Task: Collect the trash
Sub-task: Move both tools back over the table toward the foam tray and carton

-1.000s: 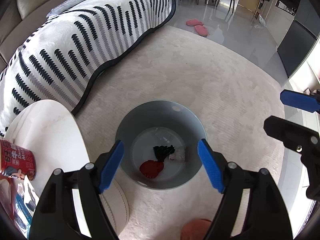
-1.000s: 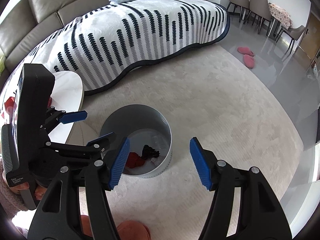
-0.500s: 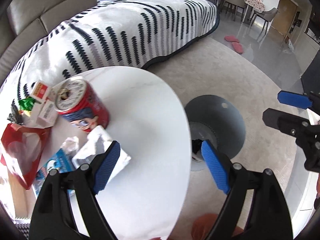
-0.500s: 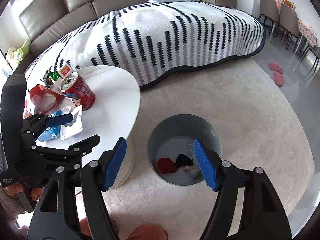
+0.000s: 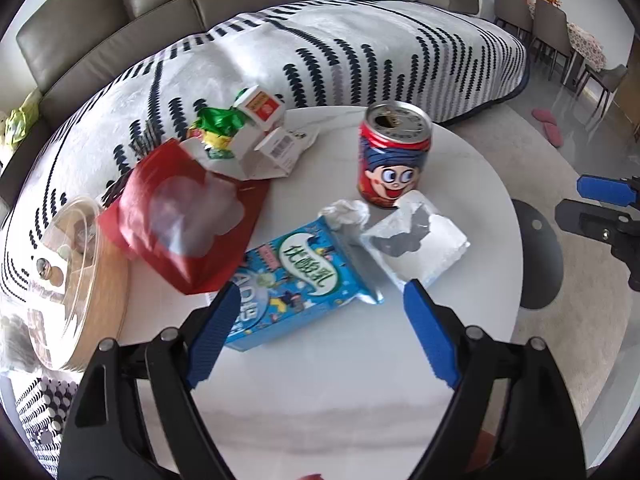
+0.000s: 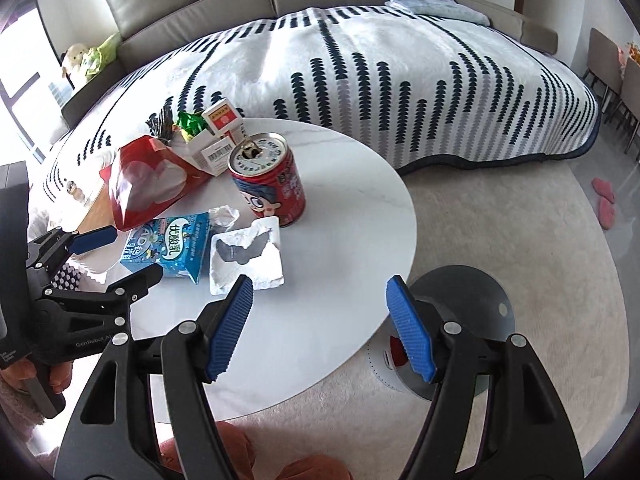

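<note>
On the white table [image 5: 360, 360], left to right: red bag [image 5: 180, 216], blue carton [image 5: 296, 280], can [image 5: 394, 156]. The left gripper [image 5: 316, 336] hangs spread over the carton; the right gripper [image 6: 320, 328], spread and empty, over the table's edge by the bin [image 6: 480, 308].

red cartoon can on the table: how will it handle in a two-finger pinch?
The red can stands upright with its tab hole open, so it is probably empty and light. Thin walls may dent under a hard squeeze. Its round, glossy side could slip, and it would likely roll if tipped.
</note>
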`<act>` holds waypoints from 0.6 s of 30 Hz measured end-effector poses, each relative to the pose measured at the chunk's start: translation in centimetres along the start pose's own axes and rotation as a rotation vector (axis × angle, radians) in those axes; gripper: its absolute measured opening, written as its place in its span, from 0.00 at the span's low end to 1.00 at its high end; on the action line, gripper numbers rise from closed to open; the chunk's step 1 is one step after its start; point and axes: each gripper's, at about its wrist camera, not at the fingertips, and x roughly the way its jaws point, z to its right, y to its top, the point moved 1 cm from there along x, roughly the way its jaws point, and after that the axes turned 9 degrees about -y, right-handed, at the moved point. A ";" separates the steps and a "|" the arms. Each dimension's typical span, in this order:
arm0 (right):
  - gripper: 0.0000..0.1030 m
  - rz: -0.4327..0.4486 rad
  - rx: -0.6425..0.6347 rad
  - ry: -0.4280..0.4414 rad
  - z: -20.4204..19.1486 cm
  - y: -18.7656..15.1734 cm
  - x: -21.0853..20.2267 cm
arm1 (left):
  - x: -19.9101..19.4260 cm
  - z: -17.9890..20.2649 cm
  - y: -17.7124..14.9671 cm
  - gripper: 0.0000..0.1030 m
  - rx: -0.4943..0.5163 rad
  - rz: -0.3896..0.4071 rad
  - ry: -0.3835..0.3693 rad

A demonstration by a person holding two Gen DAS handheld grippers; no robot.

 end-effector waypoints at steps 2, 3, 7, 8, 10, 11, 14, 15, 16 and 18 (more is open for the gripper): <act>0.65 -0.004 -0.021 0.007 -1.0 0.2 0.2 | -0.4 -1.5 -0.7 0.81 -0.027 0.001 0.009; 0.65 -0.005 -0.028 0.010 -1.5 0.3 0.3 | -0.5 -2.1 -1.0 0.81 -0.037 0.000 0.014; 0.65 -0.013 -0.052 0.021 -3.1 0.5 0.6 | -0.5 -3.9 -2.1 0.81 -0.063 -0.001 0.015; 0.65 -0.015 -0.056 0.024 -3.4 0.5 0.7 | -0.5 -4.2 -2.2 0.81 -0.065 -0.004 0.010; 0.65 -0.019 -0.064 0.027 -3.9 0.5 0.7 | -0.3 -4.4 -2.4 0.81 -0.063 -0.012 0.004; 0.65 -0.021 -0.067 0.028 -4.1 0.5 0.8 | -0.2 -4.4 -2.5 0.81 -0.056 -0.015 0.005; 0.65 -0.028 -0.071 0.030 -4.5 0.5 1.0 | -0.2 -3.9 -2.4 0.81 -0.025 -0.008 -0.010; 0.65 -0.029 -0.073 0.029 -4.6 0.5 1.0 | -0.3 -3.7 -2.2 0.81 -0.009 -0.004 -0.019; 0.65 -0.030 -0.074 0.028 -4.7 0.5 1.1 | -0.2 -3.3 -2.0 0.81 0.016 0.001 -0.032; 0.65 -0.033 -0.074 0.025 -4.7 0.5 1.2 | 0.0 -2.5 -1.5 0.81 0.075 0.003 -0.056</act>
